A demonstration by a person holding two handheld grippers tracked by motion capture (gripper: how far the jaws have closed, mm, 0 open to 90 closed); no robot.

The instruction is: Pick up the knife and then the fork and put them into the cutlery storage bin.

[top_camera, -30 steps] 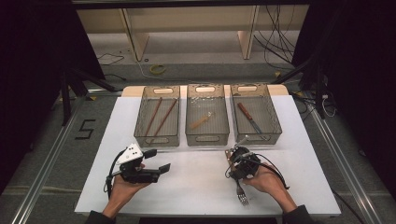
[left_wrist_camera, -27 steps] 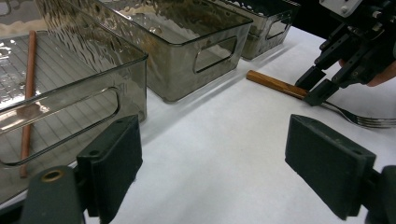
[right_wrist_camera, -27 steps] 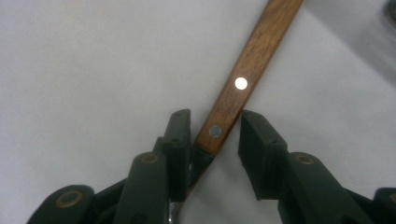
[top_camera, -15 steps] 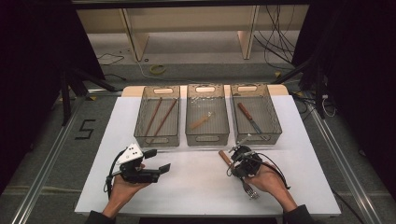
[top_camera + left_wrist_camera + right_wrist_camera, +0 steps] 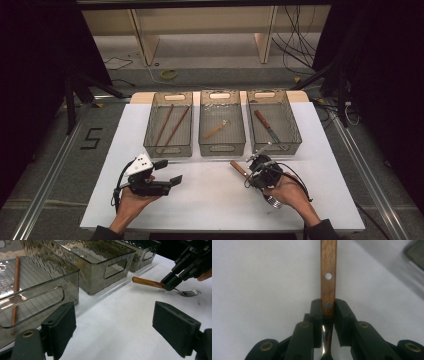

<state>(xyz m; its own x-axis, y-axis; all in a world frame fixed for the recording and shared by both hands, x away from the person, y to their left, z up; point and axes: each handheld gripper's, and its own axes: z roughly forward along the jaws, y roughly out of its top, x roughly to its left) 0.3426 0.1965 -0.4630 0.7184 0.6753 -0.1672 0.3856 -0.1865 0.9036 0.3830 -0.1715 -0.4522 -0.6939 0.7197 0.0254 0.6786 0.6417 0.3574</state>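
Note:
A fork with a wooden handle [image 5: 239,167] lies low over the white table at the front right, its metal tines [image 5: 272,201] under the person's right hand. My right gripper [image 5: 249,175] is shut on the fork where the handle meets the metal. Its jaws have just been closing, and in the right gripper view both pads press the fork handle [image 5: 328,272] at the right gripper [image 5: 328,306]. In the left gripper view the fork [image 5: 147,282] sticks out of the right gripper [image 5: 172,283]. My left gripper [image 5: 169,171] is open and holds nothing, its left gripper [image 5: 117,325] jaws wide apart above bare table.
Three clear grey bins stand in a row behind the grippers. The left bin [image 5: 167,150] holds two brown sticks, the middle bin [image 5: 221,148] a wooden-handled utensil, the right bin [image 5: 274,145] a knife. The white table [image 5: 210,200] ends just in front of the hands.
The right gripper's jaws have closed on the fork, and its wooden handle now sticks out to the upper left of the gripper. Both hands have stayed in place.

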